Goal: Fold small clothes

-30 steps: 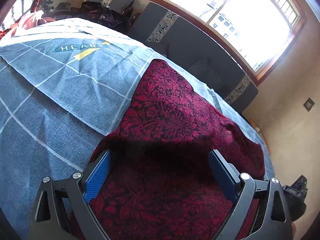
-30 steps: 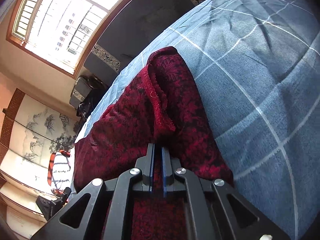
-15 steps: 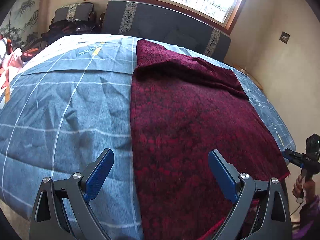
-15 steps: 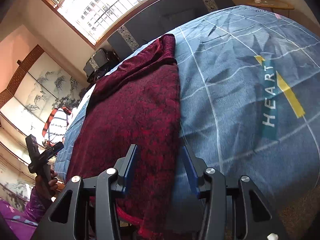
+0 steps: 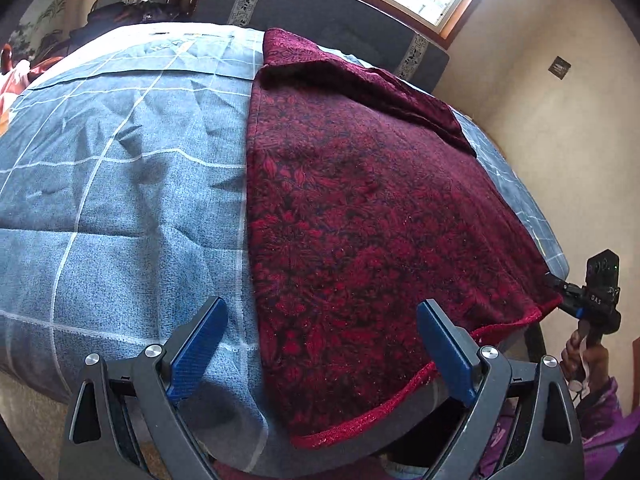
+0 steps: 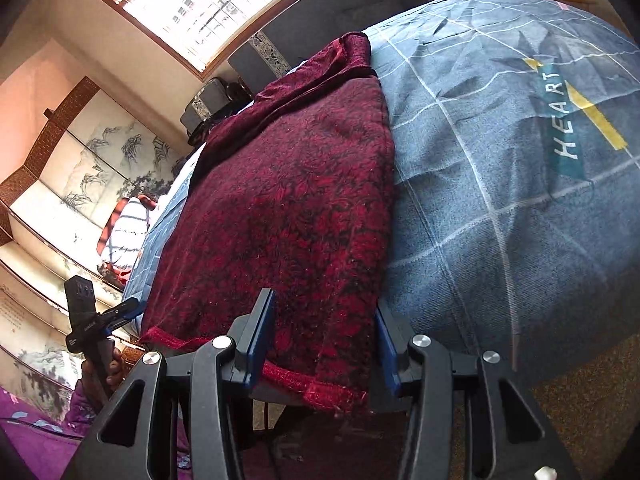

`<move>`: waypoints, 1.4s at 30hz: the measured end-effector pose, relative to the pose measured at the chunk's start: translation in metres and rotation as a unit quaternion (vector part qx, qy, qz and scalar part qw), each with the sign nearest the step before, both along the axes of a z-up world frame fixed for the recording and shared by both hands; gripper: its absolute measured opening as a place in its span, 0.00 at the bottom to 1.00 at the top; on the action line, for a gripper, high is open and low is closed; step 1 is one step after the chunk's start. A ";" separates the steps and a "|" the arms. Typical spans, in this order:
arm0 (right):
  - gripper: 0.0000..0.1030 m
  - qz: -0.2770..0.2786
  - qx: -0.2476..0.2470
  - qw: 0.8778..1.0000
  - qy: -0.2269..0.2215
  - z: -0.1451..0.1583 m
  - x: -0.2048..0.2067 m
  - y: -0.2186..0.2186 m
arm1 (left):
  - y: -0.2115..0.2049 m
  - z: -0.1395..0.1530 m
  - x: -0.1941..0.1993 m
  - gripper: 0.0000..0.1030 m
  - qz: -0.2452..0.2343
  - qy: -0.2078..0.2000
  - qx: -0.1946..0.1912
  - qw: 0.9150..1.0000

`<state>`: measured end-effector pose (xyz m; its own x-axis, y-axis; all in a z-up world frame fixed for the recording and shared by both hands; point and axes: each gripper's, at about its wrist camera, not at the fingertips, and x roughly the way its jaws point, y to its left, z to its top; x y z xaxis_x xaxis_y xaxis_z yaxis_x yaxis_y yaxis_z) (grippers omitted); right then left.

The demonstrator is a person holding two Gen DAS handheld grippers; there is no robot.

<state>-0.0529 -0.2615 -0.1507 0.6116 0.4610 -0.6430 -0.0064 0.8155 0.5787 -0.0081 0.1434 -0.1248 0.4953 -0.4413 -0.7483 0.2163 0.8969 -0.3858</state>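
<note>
1. In my left wrist view, the left gripper (image 5: 320, 344) sits at the bottom of the frame with its blue pads spread wide and nothing pressed between them.
2. The dark red floral-patterned cloth (image 5: 360, 208) lies flat on the grey-blue checked bedspread (image 5: 120, 184), filling the centre and right of that frame; its far end is folded back over itself at upper centre.
3. Only this view shows the right gripper from outside, at the right edge (image 5: 576, 300), beside the cloth's near corner.
4. In my right wrist view, the right gripper (image 6: 322, 344) stands partly parted, having just been opening. The cloth's hemmed near edge (image 6: 308, 388) lies between its pads; I cannot tell whether they touch it.
5. Only this view shows the "HEART" print (image 6: 564, 116) at upper right, and the left gripper (image 6: 124, 314) at the left edge.
</note>
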 end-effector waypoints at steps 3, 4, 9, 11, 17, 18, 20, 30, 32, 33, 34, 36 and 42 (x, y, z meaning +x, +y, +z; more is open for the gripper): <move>0.43 -0.006 0.019 1.000 -0.004 -0.002 0.003 -0.002 | -0.008 0.000 -0.004 0.91 -0.019 0.004 -0.001 1.000; 0.43 -0.008 0.026 1.000 -0.005 -0.003 0.003 -0.002 | -0.011 0.000 -0.006 0.91 -0.025 0.004 0.002 1.000; 0.41 -0.013 0.044 0.999 -0.011 -0.006 0.003 0.000 | -0.027 0.002 -0.011 0.82 -0.042 -0.002 0.032 0.999; 0.40 -0.012 0.047 0.999 -0.015 -0.007 0.002 0.002 | -0.028 0.002 -0.012 0.55 -0.022 -0.013 0.061 0.998; 0.38 -0.008 0.053 0.998 -0.022 -0.011 0.004 0.000 | -0.031 -0.001 -0.012 0.41 0.020 -0.029 0.113 0.993; 0.38 -0.006 0.047 0.999 -0.024 -0.010 0.003 0.001 | -0.033 -0.001 -0.013 0.41 0.020 -0.034 0.125 0.991; 0.38 -0.001 0.034 0.999 -0.027 -0.008 0.003 0.004 | -0.038 -0.002 -0.015 0.44 0.022 -0.043 0.146 0.988; 0.38 0.002 0.022 0.999 -0.029 -0.006 0.002 0.007 | -0.048 -0.002 -0.021 0.54 0.026 -0.077 0.215 0.973; 0.38 0.002 0.019 0.999 -0.030 -0.006 0.002 0.007 | -0.052 -0.002 -0.023 0.55 0.026 -0.085 0.229 0.969; 0.38 0.003 0.019 0.999 -0.030 -0.006 0.002 0.007 | -0.053 -0.002 -0.024 0.56 0.026 -0.088 0.234 0.968; 0.38 0.002 0.020 0.999 -0.030 -0.006 0.002 0.007 | -0.054 -0.002 -0.024 0.56 0.025 -0.090 0.237 0.967; 0.38 0.001 0.022 0.999 -0.030 -0.006 0.002 0.007 | -0.054 -0.002 -0.025 0.57 0.026 -0.093 0.242 0.966; 0.37 -0.001 0.006 0.999 -0.033 -0.005 0.002 0.008 | -0.052 -0.002 -0.027 0.61 0.031 -0.091 0.240 0.966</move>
<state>-0.0510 -0.2534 -0.1559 0.6533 0.4674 -0.5956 -0.0434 0.8085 0.5868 -0.0355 0.0917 -0.1268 0.6527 -0.0318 -0.7570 0.1824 0.9763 0.1163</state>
